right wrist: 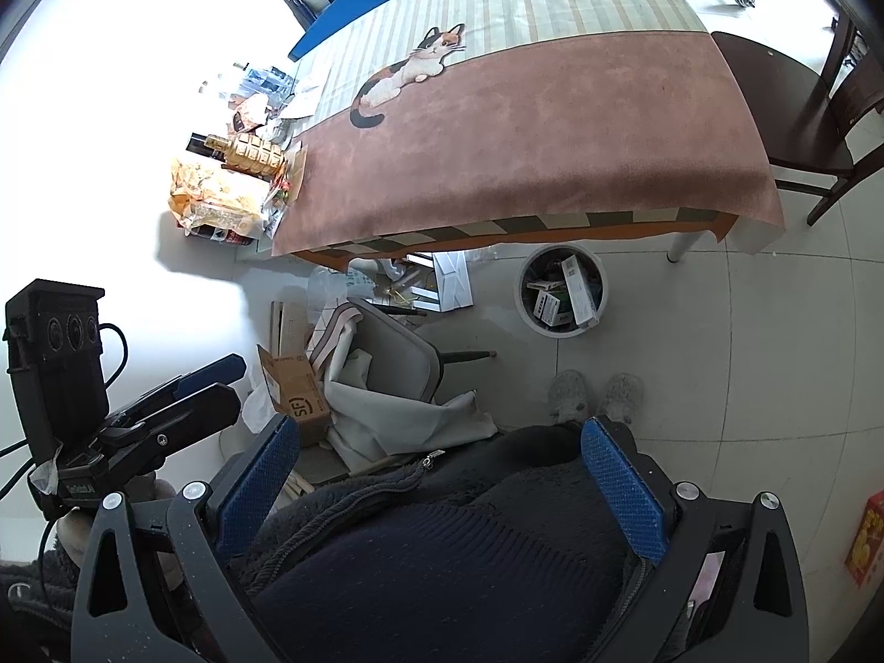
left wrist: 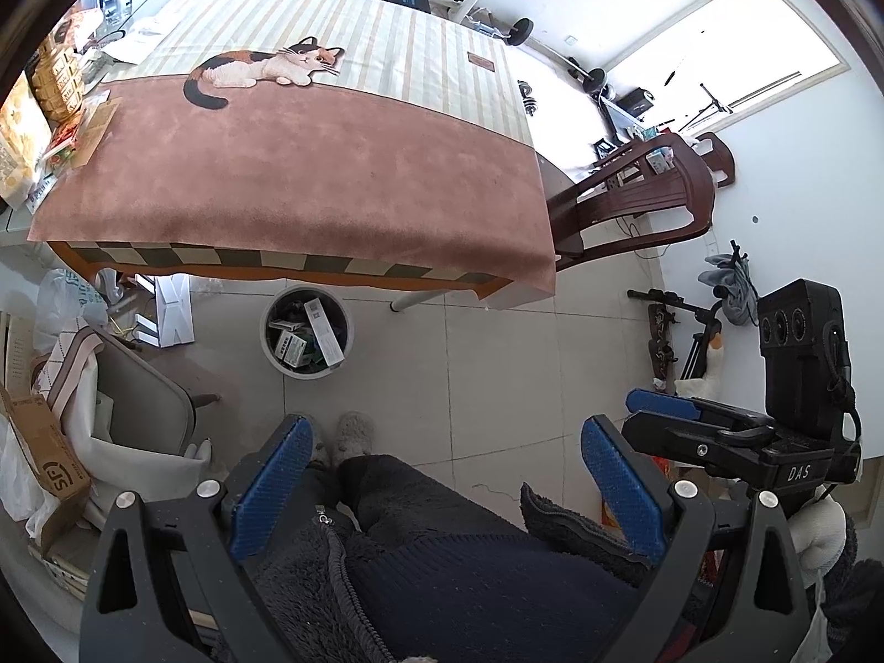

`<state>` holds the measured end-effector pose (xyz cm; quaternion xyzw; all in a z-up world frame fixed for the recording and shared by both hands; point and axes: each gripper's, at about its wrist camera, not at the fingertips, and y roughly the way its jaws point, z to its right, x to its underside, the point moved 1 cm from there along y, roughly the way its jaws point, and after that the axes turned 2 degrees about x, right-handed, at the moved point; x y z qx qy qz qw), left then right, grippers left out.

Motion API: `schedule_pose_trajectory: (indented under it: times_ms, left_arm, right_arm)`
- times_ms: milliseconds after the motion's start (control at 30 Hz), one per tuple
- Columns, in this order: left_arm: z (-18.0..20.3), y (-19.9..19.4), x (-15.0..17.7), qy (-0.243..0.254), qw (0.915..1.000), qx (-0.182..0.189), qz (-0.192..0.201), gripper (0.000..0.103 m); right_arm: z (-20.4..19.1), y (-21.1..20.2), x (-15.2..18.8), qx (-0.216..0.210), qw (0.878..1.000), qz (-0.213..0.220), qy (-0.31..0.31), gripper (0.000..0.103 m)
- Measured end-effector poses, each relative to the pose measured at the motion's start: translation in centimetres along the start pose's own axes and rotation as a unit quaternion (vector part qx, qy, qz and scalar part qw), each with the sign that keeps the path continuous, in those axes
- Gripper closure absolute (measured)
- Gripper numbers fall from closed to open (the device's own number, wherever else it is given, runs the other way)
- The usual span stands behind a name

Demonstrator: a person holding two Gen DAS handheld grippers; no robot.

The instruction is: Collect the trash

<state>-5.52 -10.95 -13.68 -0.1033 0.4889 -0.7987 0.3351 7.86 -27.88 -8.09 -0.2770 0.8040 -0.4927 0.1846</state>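
Both tools hang low over the person's lap, empty. Left tool [left wrist: 447,497] has its blue, stippled rubber pads [left wrist: 271,489] spread wide apart on black angular arms with silver rivets; right tool [right wrist: 442,489] is spread just as wide, nothing between its pads. Beneath them lie a fuzzy dark fleece jacket [left wrist: 309,591] with a metal zip and a ribbed navy knit. Further out, two fluffy grey slippers [right wrist: 596,395] rest on the pale tiled floor [left wrist: 497,342]. Beyond them stands the round white trash bin [left wrist: 306,331], just in front of the counter's edge, holding flat cardboard boxes. Behind it the counter [left wrist: 514,298] carries a velvety brown mat [left wrist: 309,177] with striped cream cloth and a printed calico cat [left wrist: 259,69]. Crinkled snack bags [right wrist: 218,196] crowd its left end.
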Motion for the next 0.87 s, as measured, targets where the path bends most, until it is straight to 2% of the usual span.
schedule_pose_trajectory:
  times_ms: [867]
  left_arm:
    - [-0.3, -0.1, 0.1, -0.011, 0.9999, -0.007, 0.005, 0.003]
  right_arm:
    - [-1.1, 1.2, 0.7, 0.002, 1.000, -0.005, 0.007, 0.000]
